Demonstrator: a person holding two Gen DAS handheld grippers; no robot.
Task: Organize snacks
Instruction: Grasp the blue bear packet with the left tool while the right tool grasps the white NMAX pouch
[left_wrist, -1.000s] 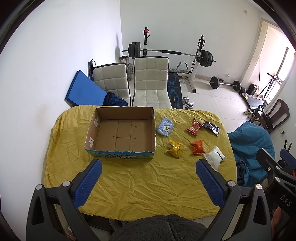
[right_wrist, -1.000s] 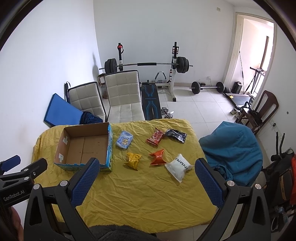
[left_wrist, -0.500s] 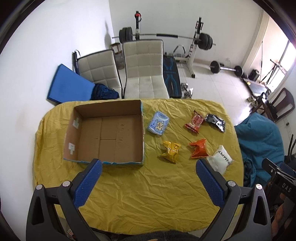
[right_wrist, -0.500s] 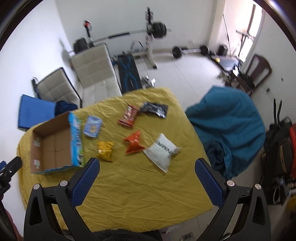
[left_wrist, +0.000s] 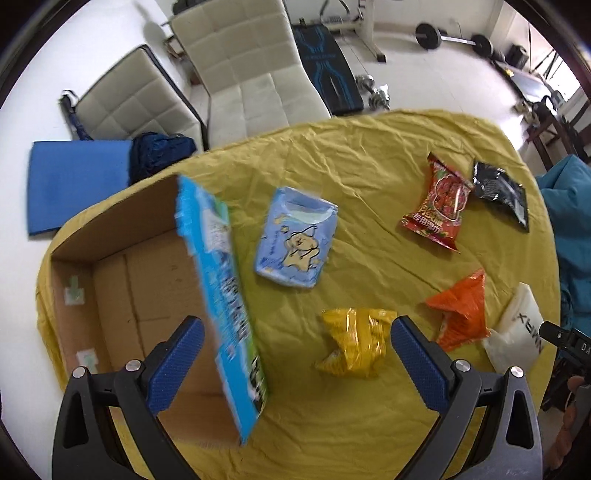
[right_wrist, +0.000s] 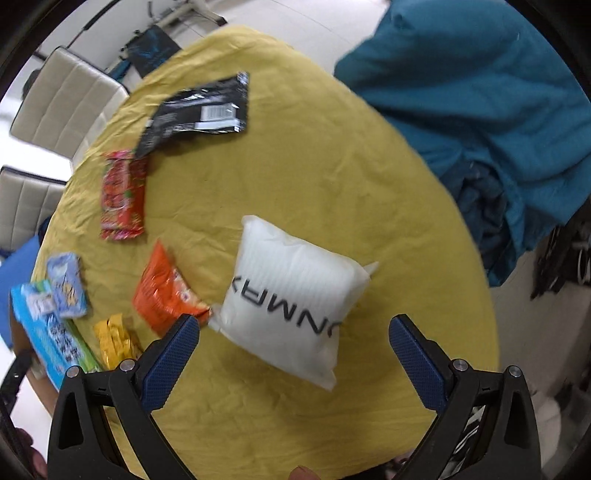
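Observation:
An empty cardboard box (left_wrist: 155, 295) with a blue printed side sits at the left of the yellow-covered table (left_wrist: 369, 177). My left gripper (left_wrist: 297, 350) hangs open above the box's right wall and a crumpled yellow packet (left_wrist: 354, 343). A light blue pack (left_wrist: 295, 236), a red packet (left_wrist: 439, 203), a black packet (left_wrist: 502, 192) and an orange packet (left_wrist: 461, 310) lie to the right. My right gripper (right_wrist: 293, 347) is open just above a white pillow-like bag (right_wrist: 291, 302). The orange packet (right_wrist: 162, 291) touches the bag's left corner.
Two white padded chairs (left_wrist: 243, 66) stand behind the table, with a blue mat (left_wrist: 74, 181) on the floor at left. A teal beanbag (right_wrist: 480, 96) presses against the table's right side. Gym weights (left_wrist: 450, 37) lie on the floor beyond.
Both grippers have dropped closer to the table. The left one moved forward over the box's right wall; the right one swung down over the white bag. Both stayed open.

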